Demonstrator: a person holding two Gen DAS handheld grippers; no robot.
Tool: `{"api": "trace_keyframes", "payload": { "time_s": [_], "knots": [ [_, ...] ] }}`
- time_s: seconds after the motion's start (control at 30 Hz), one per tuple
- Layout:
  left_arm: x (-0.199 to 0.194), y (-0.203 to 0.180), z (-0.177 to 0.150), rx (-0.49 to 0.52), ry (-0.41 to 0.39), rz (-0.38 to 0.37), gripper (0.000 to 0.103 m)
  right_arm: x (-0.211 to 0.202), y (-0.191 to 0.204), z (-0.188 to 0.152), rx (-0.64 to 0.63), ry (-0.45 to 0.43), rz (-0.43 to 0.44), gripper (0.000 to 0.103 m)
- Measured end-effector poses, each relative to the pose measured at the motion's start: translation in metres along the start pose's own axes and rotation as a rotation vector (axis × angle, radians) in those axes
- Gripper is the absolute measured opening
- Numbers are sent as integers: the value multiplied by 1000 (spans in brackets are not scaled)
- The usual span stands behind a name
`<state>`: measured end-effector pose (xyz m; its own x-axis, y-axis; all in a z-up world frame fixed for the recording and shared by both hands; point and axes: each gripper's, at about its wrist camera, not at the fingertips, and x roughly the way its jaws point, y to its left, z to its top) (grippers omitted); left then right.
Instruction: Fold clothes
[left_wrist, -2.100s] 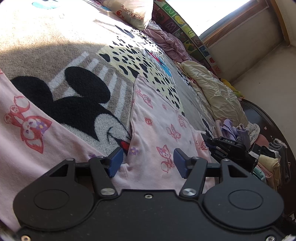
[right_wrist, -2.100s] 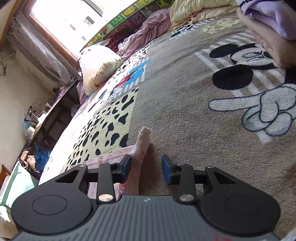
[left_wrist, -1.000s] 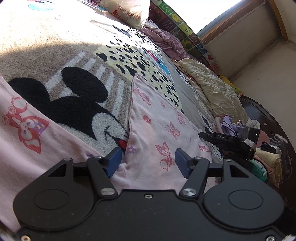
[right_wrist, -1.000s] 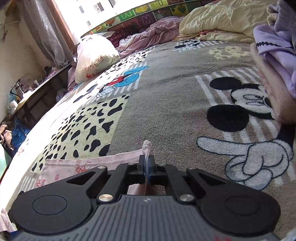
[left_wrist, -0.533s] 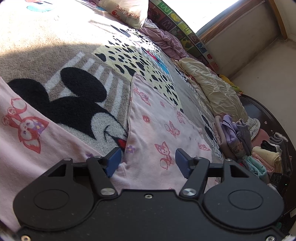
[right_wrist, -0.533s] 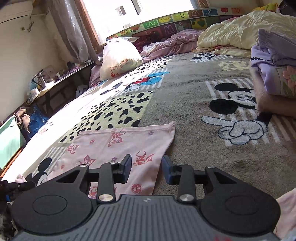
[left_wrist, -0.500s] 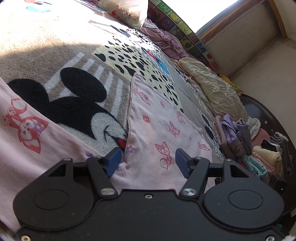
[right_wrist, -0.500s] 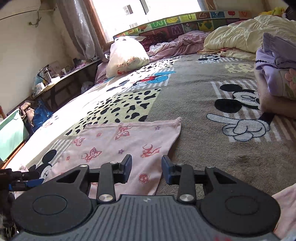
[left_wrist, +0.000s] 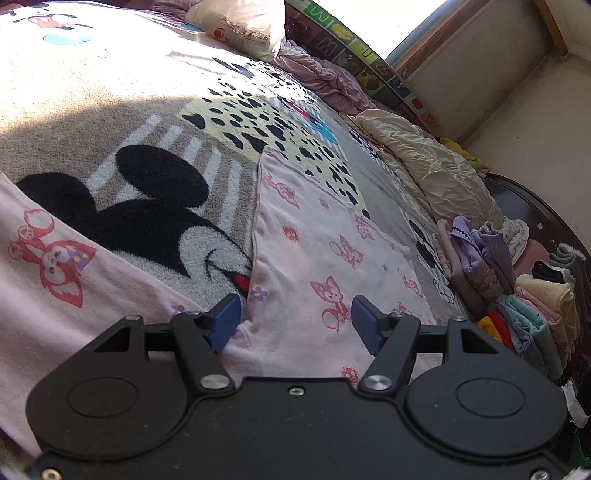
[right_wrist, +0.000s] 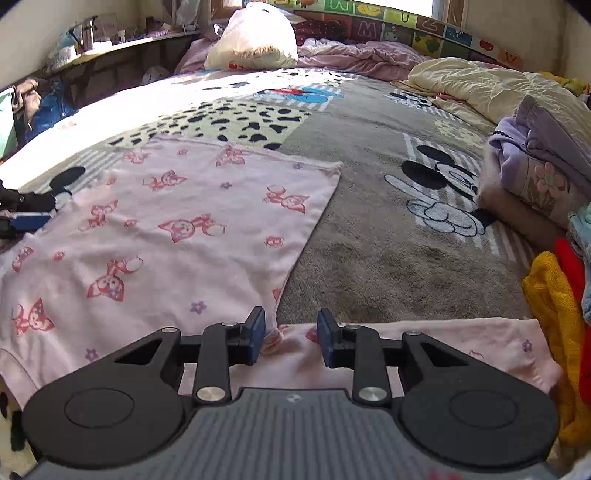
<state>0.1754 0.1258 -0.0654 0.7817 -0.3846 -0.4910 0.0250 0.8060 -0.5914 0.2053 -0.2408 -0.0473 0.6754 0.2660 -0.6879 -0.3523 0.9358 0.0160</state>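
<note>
A pink garment with red fox prints (left_wrist: 325, 251) lies spread flat on the Mickey Mouse blanket (left_wrist: 155, 206). It also shows in the right wrist view (right_wrist: 177, 229). My left gripper (left_wrist: 293, 323) is open and empty, low over the garment's near part. My right gripper (right_wrist: 290, 334) is open and empty, over the near edge where a pink sleeve or leg (right_wrist: 461, 343) runs to the right. The left gripper's blue tip (right_wrist: 26, 219) shows at the far left of the right wrist view.
A stack of folded clothes (right_wrist: 543, 177) stands at the right of the bed, with yellow and red pieces (right_wrist: 554, 295) nearer. It also shows in the left wrist view (left_wrist: 517, 280). A cream duvet (right_wrist: 480, 85), pink bedding and a white bag (right_wrist: 255, 44) lie at the far side.
My right gripper took hold of the garment's corner, drew it out flat, let go and pulled back to the near edge. My left gripper stayed open and hardly moved.
</note>
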Motion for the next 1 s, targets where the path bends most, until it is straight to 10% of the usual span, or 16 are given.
{"api": "trace_keyframes", "payload": {
  "time_s": [0.23,0.4,0.6,0.8,1.0],
  "knots": [
    [-12,-28,-6,124,-36,-21,66,-55,1,-43,87,-182,-46,33],
    [-11,-66,-32,335,-9,-5,66,-41,3,-73,46,-14,-49,35],
    [-11,-118,-73,618,20,-94,66,-65,-15,-85,133,-49,-98,35],
    [-7,-160,-133,859,115,-257,66,-64,-63,-98,418,-130,-125,41],
    [6,-171,-170,1032,169,-246,65,-49,-115,-106,716,-211,-99,44]
  ]
}}
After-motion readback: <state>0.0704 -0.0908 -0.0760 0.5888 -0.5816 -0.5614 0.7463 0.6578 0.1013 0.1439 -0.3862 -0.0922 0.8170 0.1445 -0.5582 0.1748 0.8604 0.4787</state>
